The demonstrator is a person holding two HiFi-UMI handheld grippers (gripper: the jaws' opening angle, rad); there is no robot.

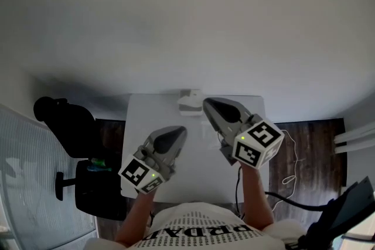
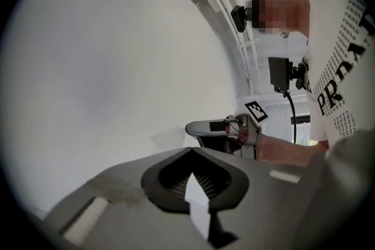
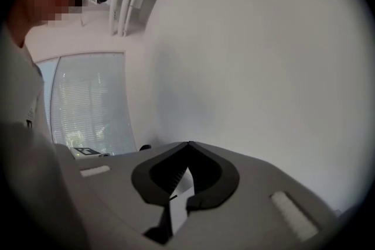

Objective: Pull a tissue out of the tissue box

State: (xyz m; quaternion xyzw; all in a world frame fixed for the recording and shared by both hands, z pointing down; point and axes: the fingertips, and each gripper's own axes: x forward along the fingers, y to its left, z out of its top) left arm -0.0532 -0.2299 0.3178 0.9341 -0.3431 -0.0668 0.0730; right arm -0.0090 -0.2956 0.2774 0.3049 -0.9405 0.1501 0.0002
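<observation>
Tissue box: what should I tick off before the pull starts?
1. Tissue box in view, at the far edge of the table: ok.
2. Tissue sticking up to grab: cannot tell, too small.
3. Right gripper near the box: ok, its tip shows beside it in the head view.
4. Right gripper open for a grasp: not ok, jaws together, empty.
5. Left gripper open: not ok, jaws together, empty.

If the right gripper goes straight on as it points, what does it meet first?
Probably the tissue box, just ahead of the right gripper; height is unclear, so it might pass over.
</observation>
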